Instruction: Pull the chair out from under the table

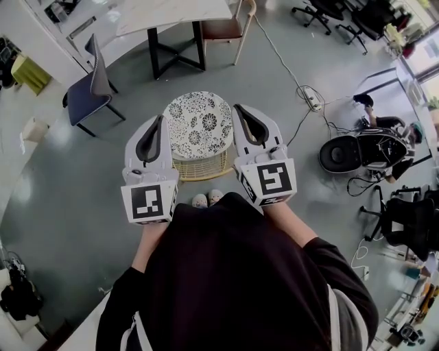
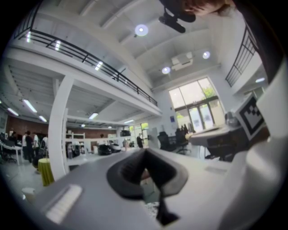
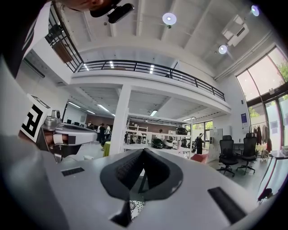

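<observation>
Left claw (image 1: 160, 120), right claw (image 1: 240, 110) closed, empty; chair (image 1: 223, 29), apparently tucked under table (image 1: 171, 12), well ahead.

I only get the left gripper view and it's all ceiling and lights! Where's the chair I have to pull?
Observer: In the head view a wooden chair stands against the white table, ahead of you.
Operator: What's under my grippers?
Observer: A round stool with a flowery top, between the left gripper and the right gripper.
Operator: Is the right one open?
Observer: No, its jaws are together with nothing in them.
</observation>
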The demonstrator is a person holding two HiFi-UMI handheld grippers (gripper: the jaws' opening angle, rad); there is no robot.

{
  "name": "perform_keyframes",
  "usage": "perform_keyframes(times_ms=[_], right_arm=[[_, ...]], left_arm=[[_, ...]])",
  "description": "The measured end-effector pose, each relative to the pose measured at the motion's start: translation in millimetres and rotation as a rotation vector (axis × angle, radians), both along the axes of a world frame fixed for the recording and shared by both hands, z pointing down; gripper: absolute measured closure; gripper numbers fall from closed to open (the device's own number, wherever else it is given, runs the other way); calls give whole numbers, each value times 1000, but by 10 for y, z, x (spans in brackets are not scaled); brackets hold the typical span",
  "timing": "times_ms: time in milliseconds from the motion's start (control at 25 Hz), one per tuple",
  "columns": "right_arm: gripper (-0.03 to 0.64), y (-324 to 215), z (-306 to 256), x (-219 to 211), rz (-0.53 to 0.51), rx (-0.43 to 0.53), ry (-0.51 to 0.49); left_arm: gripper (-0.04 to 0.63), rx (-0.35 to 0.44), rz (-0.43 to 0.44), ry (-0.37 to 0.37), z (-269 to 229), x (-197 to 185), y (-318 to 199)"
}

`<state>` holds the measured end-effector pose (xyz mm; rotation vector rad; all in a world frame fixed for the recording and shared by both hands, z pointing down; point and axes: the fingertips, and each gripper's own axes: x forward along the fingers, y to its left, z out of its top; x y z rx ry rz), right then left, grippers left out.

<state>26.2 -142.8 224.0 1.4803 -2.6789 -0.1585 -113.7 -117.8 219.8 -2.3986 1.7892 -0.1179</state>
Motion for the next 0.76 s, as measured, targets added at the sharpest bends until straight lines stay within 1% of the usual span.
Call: perform_keyframes(times_ms=[120, 560, 760], right_arm=[[597, -21, 19, 7, 1, -6, -1], [597, -124, 84, 35, -3, -31, -13], [597, -137, 123, 103, -2, -31, -5]], left_arm=[[589, -17, 2, -1, 43, 16, -15], [589, -35, 8, -6, 122, 67, -113], [589, -43, 13, -7, 149, 149, -126]])
